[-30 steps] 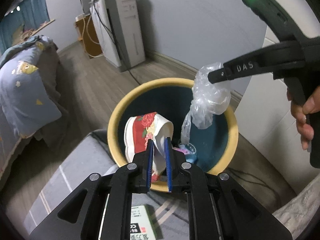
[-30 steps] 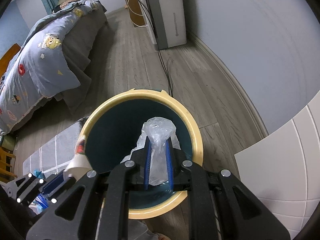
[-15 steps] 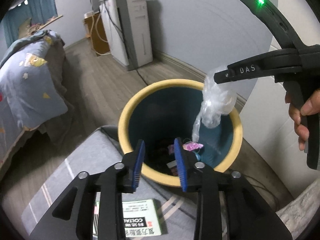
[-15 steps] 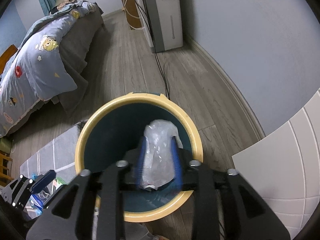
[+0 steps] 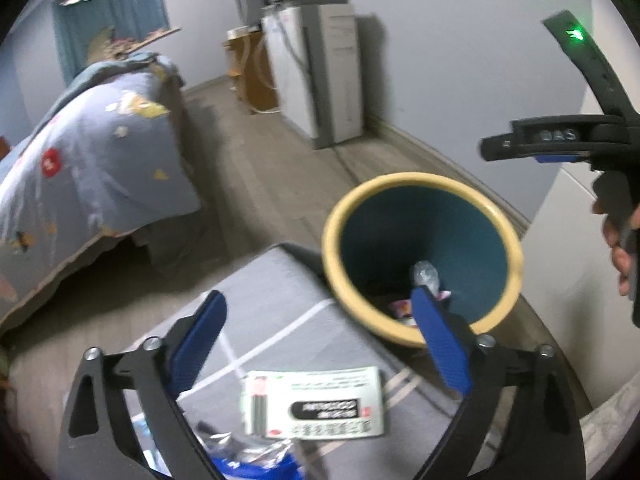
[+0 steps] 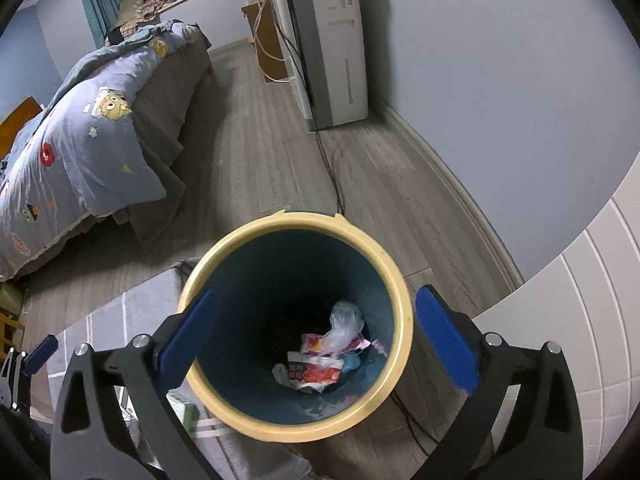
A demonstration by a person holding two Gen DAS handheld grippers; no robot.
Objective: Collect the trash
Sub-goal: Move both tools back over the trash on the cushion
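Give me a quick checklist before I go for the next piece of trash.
1. Plastic bag down inside the bin: ok.
2. Right gripper empty, jaws opening: ok.
3. Left gripper empty, jaws opening: ok.
4. Bin upright with room left: ok.
5. Next piece in view, the white box on the grey mat: ok.
6. Whether the white box is empty: cannot tell.

Crinkled clear plastic bag [image 6: 345, 326], wood-grain floor [image 6: 256, 168]
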